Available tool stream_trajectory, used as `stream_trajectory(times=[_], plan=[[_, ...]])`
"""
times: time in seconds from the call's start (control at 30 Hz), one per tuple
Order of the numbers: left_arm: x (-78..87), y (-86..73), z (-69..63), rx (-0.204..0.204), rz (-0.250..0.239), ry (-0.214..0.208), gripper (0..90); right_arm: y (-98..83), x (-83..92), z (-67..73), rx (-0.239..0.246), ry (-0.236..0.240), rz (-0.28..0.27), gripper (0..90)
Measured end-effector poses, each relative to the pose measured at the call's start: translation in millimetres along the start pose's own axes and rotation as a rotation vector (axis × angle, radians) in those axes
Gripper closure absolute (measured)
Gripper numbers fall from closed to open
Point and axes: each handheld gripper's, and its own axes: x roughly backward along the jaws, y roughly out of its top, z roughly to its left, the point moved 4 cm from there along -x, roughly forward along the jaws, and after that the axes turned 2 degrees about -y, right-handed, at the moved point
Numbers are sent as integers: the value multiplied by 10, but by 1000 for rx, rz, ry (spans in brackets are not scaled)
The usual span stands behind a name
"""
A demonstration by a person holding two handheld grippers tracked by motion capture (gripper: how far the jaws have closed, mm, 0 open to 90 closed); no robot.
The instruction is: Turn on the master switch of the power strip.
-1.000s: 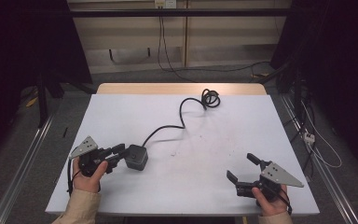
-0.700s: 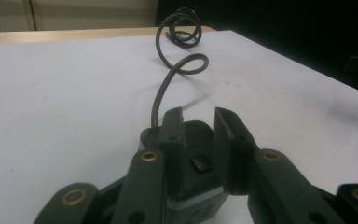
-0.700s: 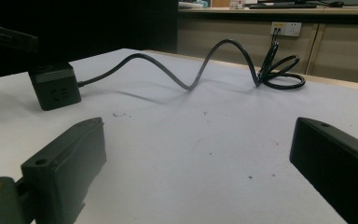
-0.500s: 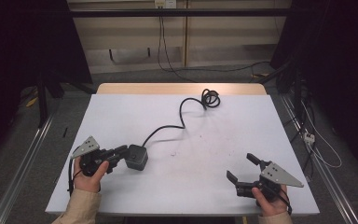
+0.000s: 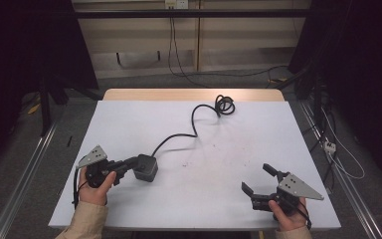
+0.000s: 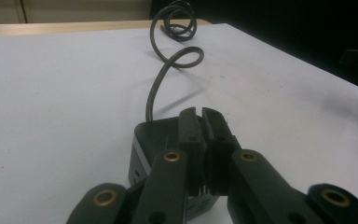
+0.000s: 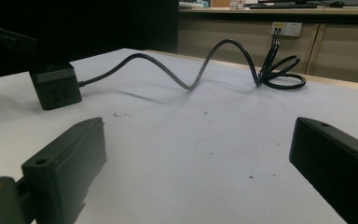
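Observation:
A black power adapter cube [image 5: 145,167] lies at the table's near left, and its dark cable [image 5: 194,119] snakes back to a coil [image 5: 225,105] near the far edge. My left gripper [image 5: 129,164] points right with its tips against the cube's left side. Its jaws have just been closing. In the left gripper view the left gripper [image 6: 201,112] stands shut, pads pressed together over the adapter [image 6: 154,135], with nothing seen between them. My right gripper [image 5: 256,178] is open at the near right, holding nothing. The right gripper view looks past the right gripper [image 7: 200,140] at the adapter [image 7: 56,86].
The white table [image 5: 229,199] has a wooden strip along its far edge. Loose cables run over the floor behind and to the right of it. Metal rails lie along both sides. A dark curtain hangs at each side.
The left gripper's jaws have closed together at the adapter's side. Both hands and the adapter kept their places.

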Motion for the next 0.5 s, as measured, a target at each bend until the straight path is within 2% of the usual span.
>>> stream_trajectory(times=[0.3,0.5], plan=[[-10,0,-5,-6,9,-8,900,0,0,1,2,1,0,34],[-26,-5,-11,-19,27,7,900,1,0,1,2,0,-1,34]])
